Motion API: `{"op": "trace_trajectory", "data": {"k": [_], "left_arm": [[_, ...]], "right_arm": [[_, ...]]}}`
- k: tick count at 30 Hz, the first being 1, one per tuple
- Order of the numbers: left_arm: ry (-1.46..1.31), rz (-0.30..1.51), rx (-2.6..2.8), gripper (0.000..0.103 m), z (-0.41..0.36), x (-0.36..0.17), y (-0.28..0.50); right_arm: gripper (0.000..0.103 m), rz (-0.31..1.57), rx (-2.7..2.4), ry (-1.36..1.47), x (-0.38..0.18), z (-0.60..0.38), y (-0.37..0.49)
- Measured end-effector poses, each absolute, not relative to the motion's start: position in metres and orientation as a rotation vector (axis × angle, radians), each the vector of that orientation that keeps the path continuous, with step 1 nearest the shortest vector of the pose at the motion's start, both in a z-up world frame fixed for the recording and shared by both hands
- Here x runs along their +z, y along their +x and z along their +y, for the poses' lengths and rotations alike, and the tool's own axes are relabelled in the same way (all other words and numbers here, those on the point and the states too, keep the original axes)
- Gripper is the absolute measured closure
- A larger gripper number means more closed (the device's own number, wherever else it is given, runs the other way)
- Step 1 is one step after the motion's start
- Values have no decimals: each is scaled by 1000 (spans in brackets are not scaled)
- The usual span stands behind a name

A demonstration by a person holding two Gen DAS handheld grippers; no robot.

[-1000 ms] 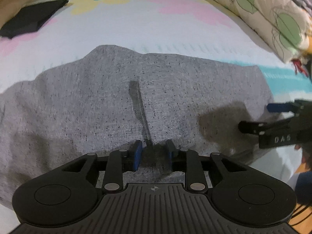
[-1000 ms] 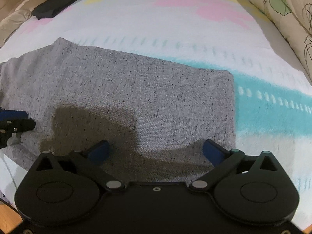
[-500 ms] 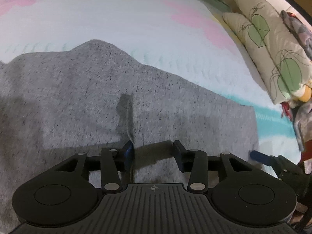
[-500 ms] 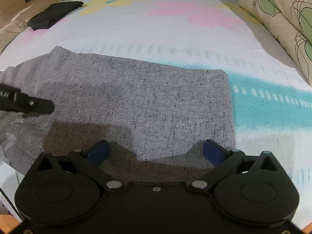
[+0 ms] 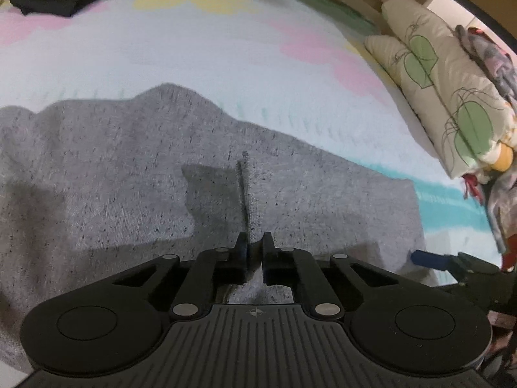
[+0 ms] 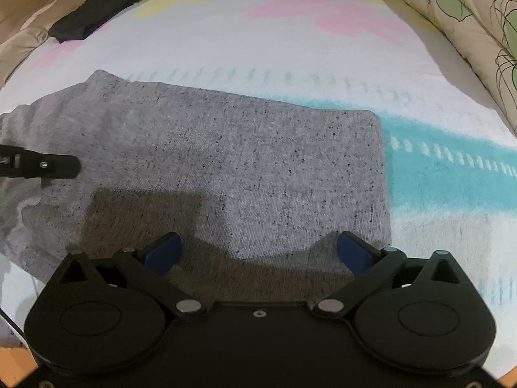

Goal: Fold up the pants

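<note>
Speckled grey knit pants lie flattened on a bed's pastel flower-print sheet, already doubled into a broad panel with a straight folded edge just beyond the right gripper, whose blue-padded fingers stand wide apart over the near hem, gripping nothing. The left gripper has just been closing, and its fingers now pinch a raised ridge of the grey cloth directly ahead of them. By the look of it the task is partway through: one fold made, a further fold or two left. A black folded cloth rests well beyond both grippers, leaf-print pillows off to the right.
</note>
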State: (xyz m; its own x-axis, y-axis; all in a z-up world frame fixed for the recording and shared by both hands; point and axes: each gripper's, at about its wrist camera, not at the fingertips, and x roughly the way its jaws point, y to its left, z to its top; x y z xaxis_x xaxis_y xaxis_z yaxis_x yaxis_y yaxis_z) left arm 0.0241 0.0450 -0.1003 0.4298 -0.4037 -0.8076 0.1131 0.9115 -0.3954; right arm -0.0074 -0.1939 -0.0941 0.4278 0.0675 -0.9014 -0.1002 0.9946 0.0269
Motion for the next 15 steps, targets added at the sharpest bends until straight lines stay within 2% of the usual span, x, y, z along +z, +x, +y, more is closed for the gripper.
{"op": "trace_trajectory", "data": {"k": [9,13,15], "left_arm": [[-303,1128,-301,88,48,-108,39],[-256,1091,-244,88,52,-94,25],[-209,1045,-213,88,51,-86,20]], "right_arm": [[3,1059,169,47,-81,-173,-14],[2,1103,233,-79,-93,-147,-23],[3,1038,234,-127,-93,-142,-34]]}}
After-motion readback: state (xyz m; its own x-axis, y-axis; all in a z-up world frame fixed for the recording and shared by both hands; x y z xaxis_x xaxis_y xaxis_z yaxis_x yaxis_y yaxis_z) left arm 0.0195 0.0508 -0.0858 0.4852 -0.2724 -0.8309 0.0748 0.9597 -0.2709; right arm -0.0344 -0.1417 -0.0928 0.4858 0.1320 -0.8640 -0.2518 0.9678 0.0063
